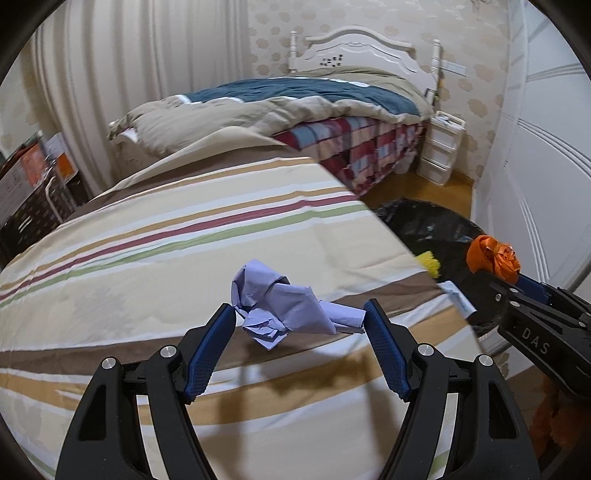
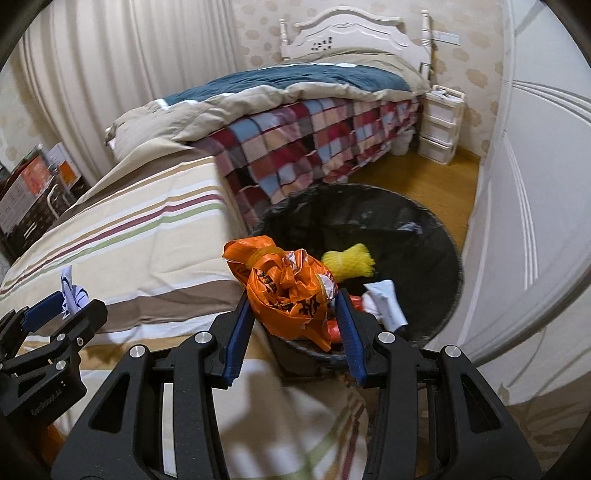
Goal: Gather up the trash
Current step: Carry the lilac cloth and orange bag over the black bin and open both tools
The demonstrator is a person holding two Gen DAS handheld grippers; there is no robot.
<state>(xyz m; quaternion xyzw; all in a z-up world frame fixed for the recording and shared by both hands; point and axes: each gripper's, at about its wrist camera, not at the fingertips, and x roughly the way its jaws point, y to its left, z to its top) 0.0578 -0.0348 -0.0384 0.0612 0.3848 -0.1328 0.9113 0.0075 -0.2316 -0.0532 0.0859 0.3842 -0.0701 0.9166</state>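
My left gripper (image 1: 300, 314) is clamped on a crumpled lavender paper wad (image 1: 284, 302); both blue pads touch its ends, and the wad hangs above the striped bedspread (image 1: 177, 236), near its edge. My right gripper (image 2: 295, 314) is closed on a crumpled orange plastic bag (image 2: 288, 284) with dark print, pads pressed to either side of it. From the right wrist view the bag sits over the near rim of the black-lined trash bin (image 2: 436, 221), which stands on the wooden floor (image 2: 413, 170) between the striped bed and the white wardrobe door (image 2: 535, 192). Inside the bin I see a yellow mesh bundle (image 2: 351, 260), a white tube-like piece (image 2: 384, 301) and something red-orange (image 2: 334, 326) low by the right pad. In the left wrist view the right gripper enters from the right edge, orange bag at its tip, over the bin. Farther back: a second bed with a plaid cover (image 2: 295, 140), a teal and beige quilt (image 2: 280, 83), a white headboard (image 2: 347, 31), and a small white drawer unit (image 2: 439, 125) beside it. Pleated curtains (image 1: 147, 62) at left. Frame is slightly blurred.
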